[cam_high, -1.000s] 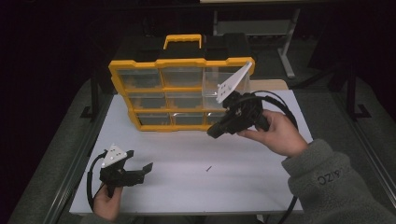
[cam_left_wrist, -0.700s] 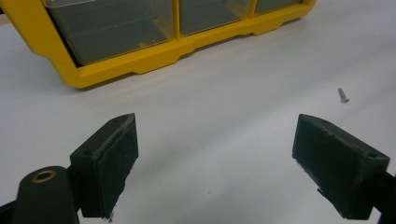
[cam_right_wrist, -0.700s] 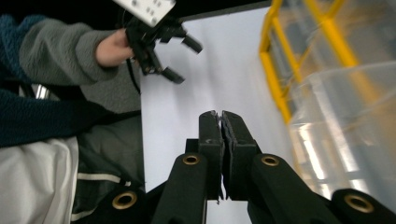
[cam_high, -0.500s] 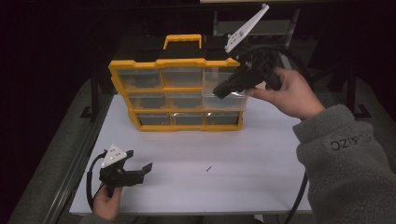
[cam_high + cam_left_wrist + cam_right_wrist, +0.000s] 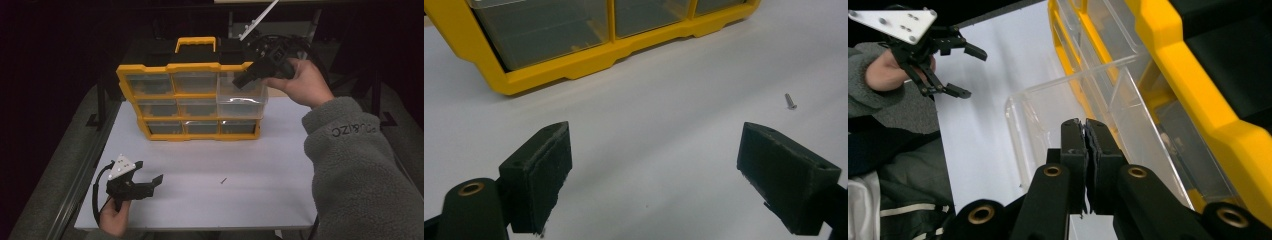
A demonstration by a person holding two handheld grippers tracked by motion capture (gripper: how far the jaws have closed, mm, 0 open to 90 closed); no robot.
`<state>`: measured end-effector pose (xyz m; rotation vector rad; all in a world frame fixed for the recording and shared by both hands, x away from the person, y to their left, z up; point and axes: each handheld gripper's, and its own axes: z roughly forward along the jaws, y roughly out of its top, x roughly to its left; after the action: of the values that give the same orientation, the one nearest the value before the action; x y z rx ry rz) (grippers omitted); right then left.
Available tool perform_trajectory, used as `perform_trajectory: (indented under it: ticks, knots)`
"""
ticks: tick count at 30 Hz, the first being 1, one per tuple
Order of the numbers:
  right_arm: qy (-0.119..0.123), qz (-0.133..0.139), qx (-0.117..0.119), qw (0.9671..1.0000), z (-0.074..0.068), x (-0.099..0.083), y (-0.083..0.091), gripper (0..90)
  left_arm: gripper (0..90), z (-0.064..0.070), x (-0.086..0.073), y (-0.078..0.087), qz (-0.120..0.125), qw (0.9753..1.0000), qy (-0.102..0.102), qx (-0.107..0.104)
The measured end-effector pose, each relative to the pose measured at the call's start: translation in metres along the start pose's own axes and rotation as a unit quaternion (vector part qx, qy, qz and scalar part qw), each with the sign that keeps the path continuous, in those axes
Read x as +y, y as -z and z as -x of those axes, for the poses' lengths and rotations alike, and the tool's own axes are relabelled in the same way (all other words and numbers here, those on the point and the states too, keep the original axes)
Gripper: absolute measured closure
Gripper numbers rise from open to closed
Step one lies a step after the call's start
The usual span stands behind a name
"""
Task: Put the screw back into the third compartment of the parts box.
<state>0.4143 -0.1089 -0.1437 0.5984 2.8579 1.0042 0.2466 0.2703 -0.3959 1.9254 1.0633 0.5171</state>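
A yellow organiser [image 5: 170,67] with clear drawers stands at the back of the white table [image 5: 280,165]. Its top right drawer [image 5: 242,105] is pulled out. My right gripper [image 5: 240,82] hovers just above that drawer, tilted down; in the right gripper view its jaws [image 5: 1084,127] are pressed together over the clear drawer [image 5: 1048,110], with nothing visible between them. My left gripper [image 5: 148,171] rests on the table at the front left, open and holding nothing [image 5: 654,170]. A small screw [image 5: 224,180] lies loose on the table, to the right of the left gripper [image 5: 790,101].
The organiser's black top carries a yellow handle [image 5: 196,44]. Its lower yellow frame [image 5: 574,70] lies just ahead of the left gripper. A dark table rail [image 5: 85,170] runs along the left edge. The left gripper [image 5: 943,65] also shows far off in the right gripper view.
My right gripper has risen from in front of the organiser's lower drawers and moved back, to above the pulled-out top right drawer. The left gripper has stayed put.
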Motion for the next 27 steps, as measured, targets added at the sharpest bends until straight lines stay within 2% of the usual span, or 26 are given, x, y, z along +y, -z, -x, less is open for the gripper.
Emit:
perform_trajectory:
  ticks: [3,4,7,11,12,13,18,19,22,26,27]
  knots:
    - [-0.002,-0.010,-0.001,0.9999,0.002,-0.001,-0.009,86.1,13.7,0.000,0.000,0.000,0.000,1.0000,0.002,0.000]
    - [-0.005,-0.015,-0.002,0.9999,0.003,-0.002,-0.012,85.9,13.7,-0.001,0.001,0.001,-0.001,1.0000,-0.009,0.002]
    - [-0.010,-0.019,-0.003,0.9998,0.004,-0.003,-0.018,80.1,13.7,0.000,0.001,0.001,0.000,1.0000,-0.007,0.001]
    - [-0.004,-0.011,-0.001,0.9999,0.000,-0.002,-0.017,79.1,13.7,-0.001,0.000,0.000,0.007,1.0000,-0.004,0.001]
    - [0.000,-0.005,-0.001,1.0000,-0.002,-0.001,-0.014,78.3,13.7,-0.001,0.000,0.000,0.005,1.0000,0.003,0.000]
    - [0.002,-0.001,-0.002,1.0000,-0.004,0.000,-0.012,77.8,13.7,-0.001,0.000,0.001,0.001,1.0000,0.000,0.001]
    - [0.025,0.024,0.004,0.9994,-0.022,0.005,0.004,75.4,13.7,0.000,0.000,0.000,0.003,1.0000,0.000,0.003]
    - [0.028,0.025,0.006,0.9993,-0.024,0.006,0.006,75.4,13.7,0.000,0.000,0.001,-0.002,1.0000,-0.005,0.003]
    - [0.040,0.033,0.014,0.9985,-0.039,0.007,0.013,74.4,13.7,0.000,0.000,-0.001,0.005,1.0000,0.000,0.002]
    - [0.067,0.032,0.017,0.9971,-0.057,0.004,0.013,72.6,13.7,0.002,0.000,0.000,0.004,1.0000,0.005,0.002]
    - [0.069,0.032,0.020,0.9969,-0.060,0.003,0.012,72.3,13.7,0.000,0.000,0.001,0.001,1.0000,-0.004,0.003]
